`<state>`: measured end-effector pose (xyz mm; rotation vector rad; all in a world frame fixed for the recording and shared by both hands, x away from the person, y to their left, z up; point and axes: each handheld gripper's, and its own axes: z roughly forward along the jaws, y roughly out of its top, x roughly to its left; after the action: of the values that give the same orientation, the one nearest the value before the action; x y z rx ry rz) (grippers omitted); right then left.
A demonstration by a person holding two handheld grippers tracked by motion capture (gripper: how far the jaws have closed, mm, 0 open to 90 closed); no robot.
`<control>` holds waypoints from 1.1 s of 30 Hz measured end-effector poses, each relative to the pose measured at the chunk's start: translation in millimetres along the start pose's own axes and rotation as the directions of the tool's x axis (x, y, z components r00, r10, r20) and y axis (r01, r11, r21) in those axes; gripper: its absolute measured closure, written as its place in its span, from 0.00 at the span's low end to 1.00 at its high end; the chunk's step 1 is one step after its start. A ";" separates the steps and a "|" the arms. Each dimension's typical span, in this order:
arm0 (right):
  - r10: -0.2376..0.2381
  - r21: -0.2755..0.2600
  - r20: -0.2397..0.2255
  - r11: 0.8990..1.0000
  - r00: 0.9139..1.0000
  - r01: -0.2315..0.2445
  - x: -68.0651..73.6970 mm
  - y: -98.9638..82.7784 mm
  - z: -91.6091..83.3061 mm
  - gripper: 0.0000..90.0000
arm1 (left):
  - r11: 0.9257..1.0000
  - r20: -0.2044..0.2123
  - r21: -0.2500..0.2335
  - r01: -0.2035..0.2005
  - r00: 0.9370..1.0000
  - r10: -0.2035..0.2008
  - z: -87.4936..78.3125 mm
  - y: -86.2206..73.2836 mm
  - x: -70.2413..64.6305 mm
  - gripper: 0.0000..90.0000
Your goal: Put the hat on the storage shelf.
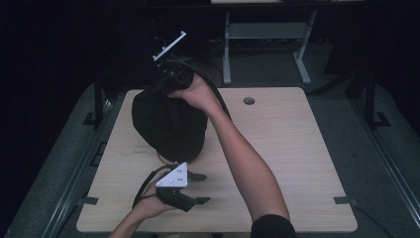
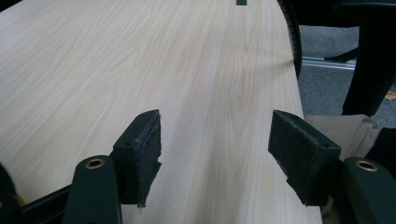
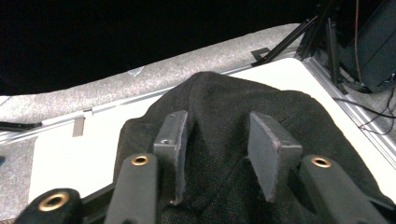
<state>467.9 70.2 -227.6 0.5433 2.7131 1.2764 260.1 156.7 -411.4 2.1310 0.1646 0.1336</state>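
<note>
A black cloth bundle (image 1: 168,126) lies heaped on the back left part of the light wooden table (image 1: 287,148). My right gripper (image 1: 171,82) is at the bundle's far top edge, held by a hand reaching across. In the right gripper view its jaws (image 3: 219,126) stand apart just over the black cloth (image 3: 280,107), the pads not pressing on it. My left gripper (image 1: 202,188) rests low near the table's front edge, just in front of the bundle. Its jaws (image 2: 215,135) are wide open over bare wood (image 2: 140,60).
A round cable hole (image 1: 249,100) sits near the table's back edge. Grey carpet surrounds the table, and a metal desk frame (image 1: 267,34) stands behind it. In the left gripper view the table's edge runs along the right, with a dark chair leg (image 2: 369,56) beyond.
</note>
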 end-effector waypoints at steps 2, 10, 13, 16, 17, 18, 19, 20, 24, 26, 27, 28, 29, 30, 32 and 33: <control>0.009 0.002 0.001 1.000 1.000 -0.009 -0.2 -0.5 -1.3 0.58 | 1.000 0.000 0.000 0.000 1.000 0.000 -1.0 -0.1 0.5 0.38; 0.030 -0.044 -0.016 0.999 0.999 -0.031 -2.2 -6.8 -18.4 0.48 | 1.000 -0.002 -0.009 0.007 1.000 -0.007 -1.7 -1.3 -0.3 0.38; 0.036 -0.058 -0.018 0.998 0.999 -0.037 -1.7 -9.3 -24.7 0.46 | 1.000 -0.007 0.002 0.005 1.000 -0.005 -2.6 -1.8 0.7 0.38; 0.047 -0.068 -0.014 0.997 0.999 -0.048 -1.4 -12.9 -30.9 0.45 | 1.000 -0.009 -0.002 0.018 1.000 -0.018 -3.4 -3.0 1.9 0.37; 0.042 -0.082 -0.008 0.996 0.999 -0.043 -2.8 -15.9 -34.9 0.44 | 1.000 -0.008 -0.009 0.025 1.000 -0.025 -3.3 -3.7 2.0 0.37; 0.042 -0.082 -0.008 0.996 0.999 -0.043 -2.8 -15.9 -34.9 0.44 | 1.000 -0.008 -0.009 0.025 1.000 -0.025 -3.3 -3.7 2.0 0.37; 0.042 -0.089 -0.009 0.995 0.999 -0.043 -3.4 -17.4 -36.8 0.43 | 1.000 -0.013 -0.005 0.023 1.000 -0.023 -3.2 -4.0 2.4 0.37; 0.054 -0.100 -0.014 0.993 0.998 -0.055 -3.2 -20.0 -40.7 0.42 | 1.000 -0.014 -0.006 0.030 0.999 -0.030 -2.9 -4.6 2.8 0.36; 0.060 -0.103 -0.015 0.993 0.998 -0.061 -2.2 -24.7 -47.2 0.40 | 0.999 -0.022 -0.004 0.041 0.999 -0.041 -3.4 -5.3 3.5 0.35; 0.063 -0.106 -0.014 0.992 0.998 -0.064 -1.8 -25.9 -49.2 0.39 | 0.999 -0.029 -0.001 0.042 0.999 -0.042 -4.2 -5.8 4.2 0.35; 0.071 -0.112 -0.013 0.991 0.997 -0.072 -2.0 -28.4 -53.6 0.37 | 0.999 -0.035 0.002 0.043 0.998 -0.043 -4.5 -6.3 5.1 0.34; 0.071 -0.112 -0.013 0.991 0.997 -0.072 -2.0 -28.4 -53.6 0.37 | 0.999 -0.035 0.002 0.043 0.998 -0.043 -4.5 -6.3 5.1 0.34; 0.076 -0.121 -0.015 0.990 0.997 -0.078 -2.3 -31.6 -58.0 0.36 | 0.999 -0.039 0.001 0.049 0.998 -0.049 -5.3 -7.1 5.8 0.34; 0.076 -0.121 -0.015 0.990 0.997 -0.078 -2.3 -31.6 -58.0 0.36 | 0.999 -0.039 0.001 0.049 0.998 -0.049 -5.3 -7.1 5.8 0.33; 0.085 -0.124 -0.018 0.989 0.996 -0.086 -2.6 -35.6 -62.8 0.34 | 0.999 -0.043 -0.001 0.051 0.998 -0.051 -5.7 -7.7 6.9 0.33; 0.091 -0.126 -0.018 0.988 0.996 -0.093 -2.5 -36.8 -64.5 0.33 | 0.998 -0.044 0.003 0.055 0.998 -0.055 -6.4 -7.8 7.3 0.32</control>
<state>445.0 0.8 -214.2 0.6555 2.6213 1.4666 265.8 167.4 -414.4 2.1265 0.2489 0.1477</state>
